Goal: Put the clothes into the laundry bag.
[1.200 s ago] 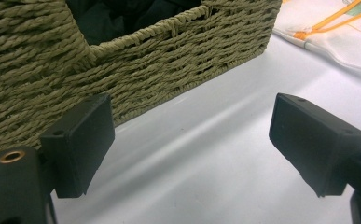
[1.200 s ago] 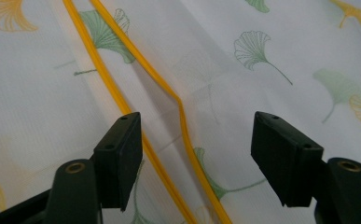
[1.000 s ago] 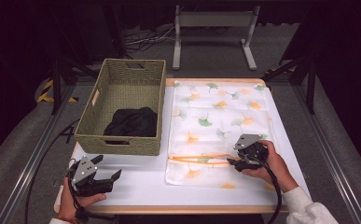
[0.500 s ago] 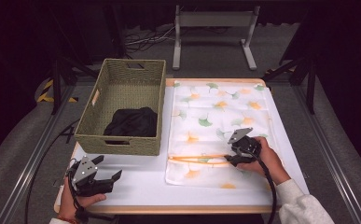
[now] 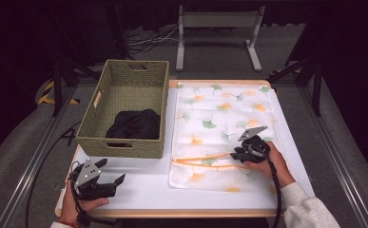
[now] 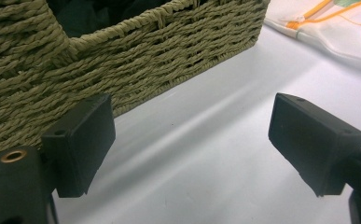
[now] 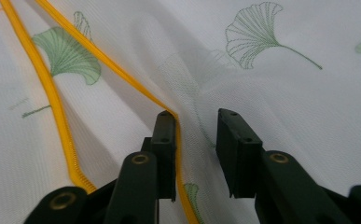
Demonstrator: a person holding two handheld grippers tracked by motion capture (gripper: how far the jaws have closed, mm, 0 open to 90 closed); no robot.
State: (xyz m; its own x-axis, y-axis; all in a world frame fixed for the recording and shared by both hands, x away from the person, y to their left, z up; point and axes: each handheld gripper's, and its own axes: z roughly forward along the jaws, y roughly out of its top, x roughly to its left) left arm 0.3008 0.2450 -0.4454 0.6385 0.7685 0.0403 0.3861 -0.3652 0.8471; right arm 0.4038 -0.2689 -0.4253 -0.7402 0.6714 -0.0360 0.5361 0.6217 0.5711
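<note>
Right tongs [image 7: 194, 140], part-open, straddle a raised fold beside the orange zipper [image 7: 57, 112] of the leaf-print mesh bag [image 5: 219, 128], spread on the tabletop [image 5: 143, 190] right of the basket [image 5: 124, 111]. Best to close squarely on that ridge. Left tongs [image 5: 108, 183] idle open before the basket.

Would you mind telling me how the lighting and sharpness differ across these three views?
High view: the white table is brightly lit, the surroundings nearly black. Left gripper view: soft light streaks on the table, the basket weave sharp. Right gripper view: even light, the cloth print crisp, near jaws slightly soft.
</note>
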